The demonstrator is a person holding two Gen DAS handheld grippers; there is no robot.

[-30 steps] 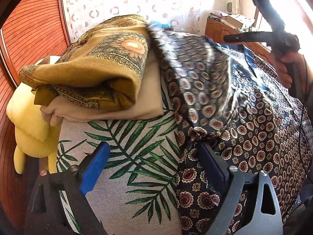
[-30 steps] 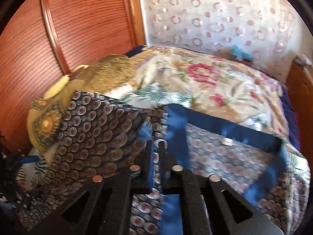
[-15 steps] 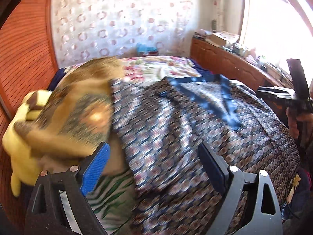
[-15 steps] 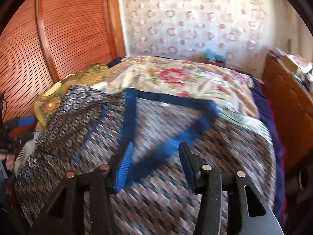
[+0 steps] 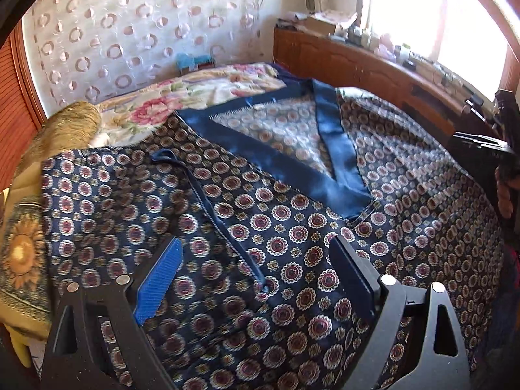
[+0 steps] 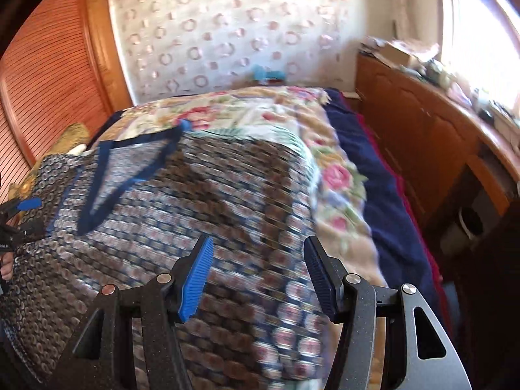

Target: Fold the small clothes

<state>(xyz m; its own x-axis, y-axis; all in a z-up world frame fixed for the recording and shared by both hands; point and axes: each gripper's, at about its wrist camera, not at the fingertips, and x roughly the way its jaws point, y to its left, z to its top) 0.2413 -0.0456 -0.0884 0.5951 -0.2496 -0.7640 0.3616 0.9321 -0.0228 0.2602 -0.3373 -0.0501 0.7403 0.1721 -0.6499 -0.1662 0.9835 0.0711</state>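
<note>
1. One patterned garment (image 5: 292, 253), dark navy with round medallion motifs and one blue satin V-neck band (image 5: 292, 169), is seen spread flat over the near part of the bed (image 6: 328, 175).
2. One thin blue cord (image 5: 208, 204) is laid across the garment's left half, running from a loop down toward the near edge.
3. Two grippers are counted. The left gripper (image 5: 260, 289) is held above the garment with its jaws spread wide, and nothing is gripped between them.
4. The right gripper (image 6: 260, 279) is held over the garment's right part; its jaws have just been opening and stand parted, with only cloth seen below them and nothing clamped.
5. One mustard sunflower-print cloth (image 5: 22, 253) is partly covered by the garment's left edge.
6. One floral bedspread (image 5: 208, 87) is exposed beyond the collar.
7. One wooden cabinet (image 6: 422, 136) is placed along the bed's right side.
</note>
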